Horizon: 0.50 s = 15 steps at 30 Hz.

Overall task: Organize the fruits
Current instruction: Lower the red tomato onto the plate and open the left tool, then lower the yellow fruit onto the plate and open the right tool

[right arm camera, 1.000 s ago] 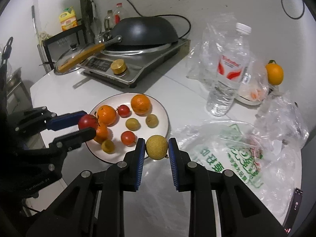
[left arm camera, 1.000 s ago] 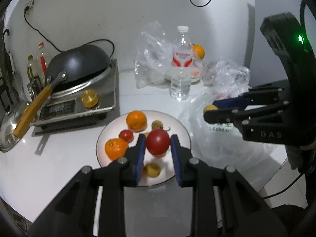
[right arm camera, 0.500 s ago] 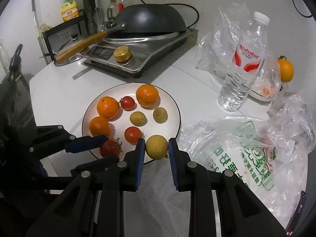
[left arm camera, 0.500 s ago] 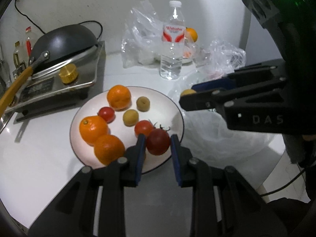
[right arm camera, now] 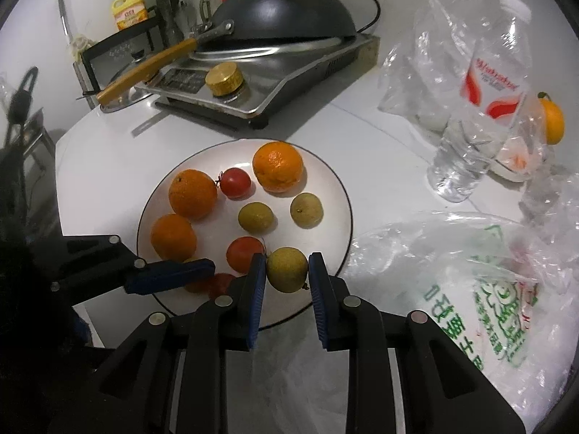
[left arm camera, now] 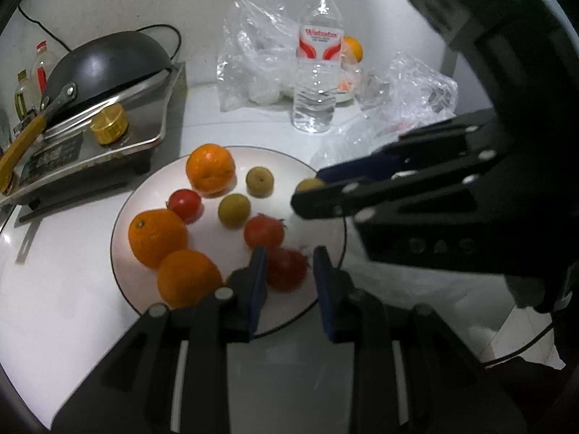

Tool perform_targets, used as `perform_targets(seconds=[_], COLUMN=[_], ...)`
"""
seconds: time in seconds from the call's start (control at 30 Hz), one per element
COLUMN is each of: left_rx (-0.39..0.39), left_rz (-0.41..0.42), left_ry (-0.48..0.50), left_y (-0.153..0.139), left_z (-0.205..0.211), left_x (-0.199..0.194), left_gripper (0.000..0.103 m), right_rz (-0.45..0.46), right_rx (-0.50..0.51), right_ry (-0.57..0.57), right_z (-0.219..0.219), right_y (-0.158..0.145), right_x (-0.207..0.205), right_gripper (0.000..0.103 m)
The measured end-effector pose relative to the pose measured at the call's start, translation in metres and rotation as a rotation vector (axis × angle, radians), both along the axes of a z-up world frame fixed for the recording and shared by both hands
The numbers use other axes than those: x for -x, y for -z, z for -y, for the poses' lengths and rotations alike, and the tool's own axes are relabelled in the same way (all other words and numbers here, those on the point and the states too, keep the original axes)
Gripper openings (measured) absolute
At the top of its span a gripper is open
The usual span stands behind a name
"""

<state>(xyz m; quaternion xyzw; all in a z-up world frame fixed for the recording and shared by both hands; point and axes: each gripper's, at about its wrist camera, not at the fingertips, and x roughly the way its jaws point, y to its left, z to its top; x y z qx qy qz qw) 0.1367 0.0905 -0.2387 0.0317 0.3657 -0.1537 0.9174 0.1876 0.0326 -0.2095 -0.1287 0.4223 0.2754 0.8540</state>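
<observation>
Starting at the left: the left gripper [left arm camera: 287, 275] is seen with its blue pads spread slightly wider than the red tomato [left arm camera: 286, 269] lying between them. A gap shows on the right pad's side; on the left pad's side contact cannot be ruled out, as the frame is blurred there. The tomato appears to rest on the white plate [left arm camera: 325, 289], at the rim nearest this claw, so it is judged released or nearly so. Just ahead of the fingertips sits a second tomato [left arm camera: 263, 232]; ahead and to the left lie two oranges [left arm camera: 188, 278].

Further right: the right gripper [right arm camera: 287, 275] is pinching a yellow-green round fruit [right arm camera: 287, 269], both pads pressed on its sides. This fruit is held over the near rim of the plate [right arm camera: 340, 195], directly ahead of the claw, with no long axis to speak of. Two like fruits [right arm camera: 306, 210] lie ahead of it on the plate.

Judgement: the right claw is the nearer to the open patch ahead and slightly right of its fingertips; setting down there would be a short forward lowering. The left fingers [right arm camera: 170, 274] are close on its left, so crowding is a risk.
</observation>
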Motion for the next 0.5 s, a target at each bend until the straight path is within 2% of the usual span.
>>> perform_targets(seconds=[0.5], left_rx=[0.008], left_rz=[0.037], left_ry=[-0.04], left_y=[-0.014], left_z=[-0.017], left_x=[0.017], left_gripper=[0.031], right_rz=[-0.046], right_rx=[0.028], right_ry=[0.009], right_z=[-0.009], right_y=[0.013], right_x=[-0.004], right_gripper=[0.026])
